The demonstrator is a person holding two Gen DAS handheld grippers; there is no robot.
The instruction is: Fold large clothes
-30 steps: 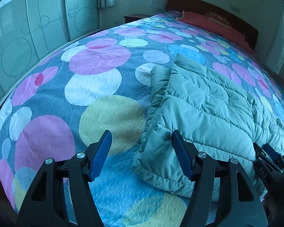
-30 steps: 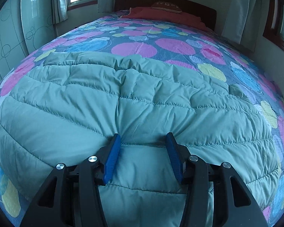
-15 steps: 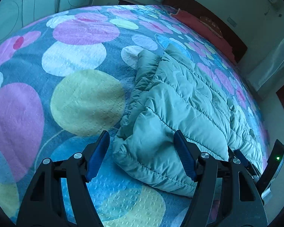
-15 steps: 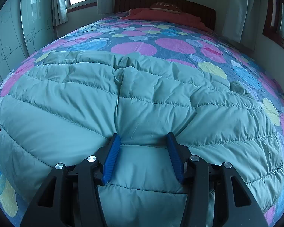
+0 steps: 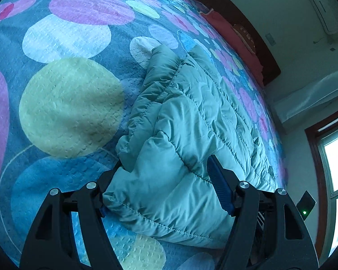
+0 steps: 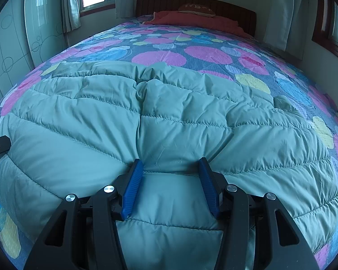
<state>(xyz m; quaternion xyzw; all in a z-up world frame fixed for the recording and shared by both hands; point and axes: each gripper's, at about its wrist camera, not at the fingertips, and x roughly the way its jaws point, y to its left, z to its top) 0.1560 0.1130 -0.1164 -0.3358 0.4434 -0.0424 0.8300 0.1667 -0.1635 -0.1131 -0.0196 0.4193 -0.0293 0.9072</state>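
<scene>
I see left claw [image 5: 166, 184] has come down and rolled onto jacket [image 5: 191, 121] corner; a second ago corner lay beside it. Now jaws apart, corner between, not pinched yet. Right claw [image 6: 171, 184] unmoved, clamped on near hem. Jacket flat on bed [image 5: 67, 103] ahead. Next fold can start, I judge.

Both cams ride on the grippers and look forward and down along the fingers, fisheye, so the room bends at the edges. The left wrist view sits low and close at a corner of the quilted jacket [image 5: 191, 121], tilted, looking diagonally across the bed [image 5: 65, 103] toward the headboard [image 5: 238, 29] and a window [image 5: 335, 157] on the right. The right wrist view sits upright at the jacket's near hem, facing straight up the bed to the headboard. Both share the jacket, bedspread, red pillow [image 6: 191, 20] and headboard.
</scene>
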